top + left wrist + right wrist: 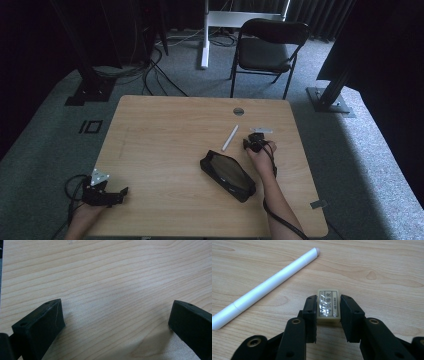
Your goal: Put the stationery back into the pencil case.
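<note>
My right gripper is shut on a small cream eraser with a printed label, held just above or on the wooden table. A white pen lies diagonally on the wood to the left of the jaws; from above the white pen sits left of the right gripper. A black pencil case lies open near the middle of the table, just left of the right forearm. My left gripper rests at the table's front left corner, jaws wide apart over bare wood.
A round cable hole sits near the table's far edge. A black chair and a white desk leg stand behind the table. Cables trail on the grey carpet at the back left.
</note>
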